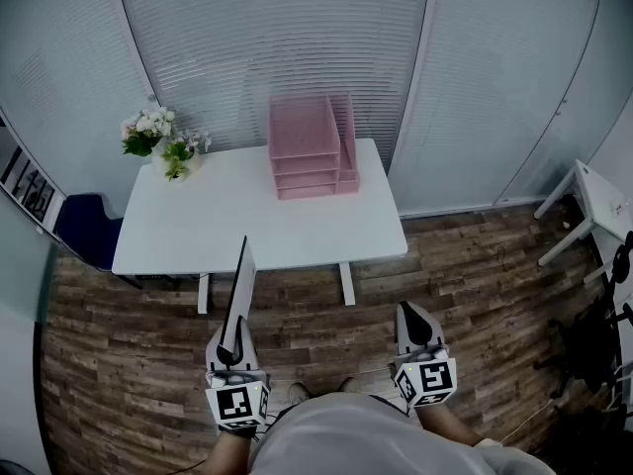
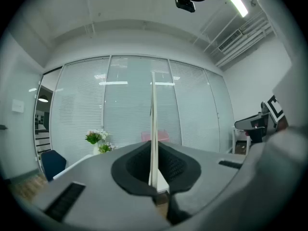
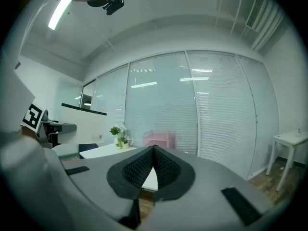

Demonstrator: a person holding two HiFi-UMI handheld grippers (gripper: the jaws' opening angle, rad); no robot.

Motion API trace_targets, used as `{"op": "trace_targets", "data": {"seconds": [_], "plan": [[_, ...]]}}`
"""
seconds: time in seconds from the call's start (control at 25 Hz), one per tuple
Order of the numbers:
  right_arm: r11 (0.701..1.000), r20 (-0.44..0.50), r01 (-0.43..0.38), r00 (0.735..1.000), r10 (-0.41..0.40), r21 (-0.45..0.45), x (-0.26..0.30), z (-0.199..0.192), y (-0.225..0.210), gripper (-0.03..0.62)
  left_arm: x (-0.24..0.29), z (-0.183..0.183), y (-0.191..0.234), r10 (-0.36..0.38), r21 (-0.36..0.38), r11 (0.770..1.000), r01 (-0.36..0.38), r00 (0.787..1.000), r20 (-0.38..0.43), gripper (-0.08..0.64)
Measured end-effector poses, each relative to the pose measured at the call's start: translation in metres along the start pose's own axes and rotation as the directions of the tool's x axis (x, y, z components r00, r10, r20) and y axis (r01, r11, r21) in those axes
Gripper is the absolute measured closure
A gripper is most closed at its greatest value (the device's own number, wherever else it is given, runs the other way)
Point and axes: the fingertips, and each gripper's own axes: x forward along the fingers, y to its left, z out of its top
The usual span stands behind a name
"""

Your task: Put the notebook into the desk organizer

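My left gripper (image 1: 230,342) is shut on a thin notebook (image 1: 239,290), held edge-on and standing upright; in the left gripper view the notebook (image 2: 153,129) rises as a narrow white strip from between the jaws. My right gripper (image 1: 414,323) is shut with nothing in it, its jaws meeting at the tips (image 3: 153,150). Both grippers hover over the wooden floor, short of the white desk (image 1: 227,236). The pink desk organizer (image 1: 309,146), a stack of trays with an upright section, stands at the desk's far middle, also seen small in the right gripper view (image 3: 159,138).
Two small pots of flowers (image 1: 158,142) sit at the desk's far left corner. A blue chair (image 1: 87,228) stands left of the desk, a white side table (image 1: 593,201) at the right. Glass walls with blinds close off the back.
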Motion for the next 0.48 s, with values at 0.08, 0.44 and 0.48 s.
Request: {"op": "trace_targets", "data": {"seconds": [0.08,0.44,0.48], "plan": [[1.000,-0.002,0.000,1.000,0.000,-0.002,-0.002,-0.001,0.001,0.580,-0.002,-0.001,0.000,0.000,-0.004,1.000,0.000,1.000,-0.006,0.545],[0.999,0.004,-0.011,1.000,0.011,0.036,-0.017,-0.009,-0.012,0.580,-0.004,-0.005,-0.015,0.002,-0.002,1.000,-0.002,1.000,-0.018,0.545],[0.999,0.004,-0.015,1.000,0.015,0.041,-0.017,-0.010,-0.015,0.580,-0.002,-0.006,-0.017,0.005,-0.002,1.000,-0.005,1.000,-0.024,0.545]]}}
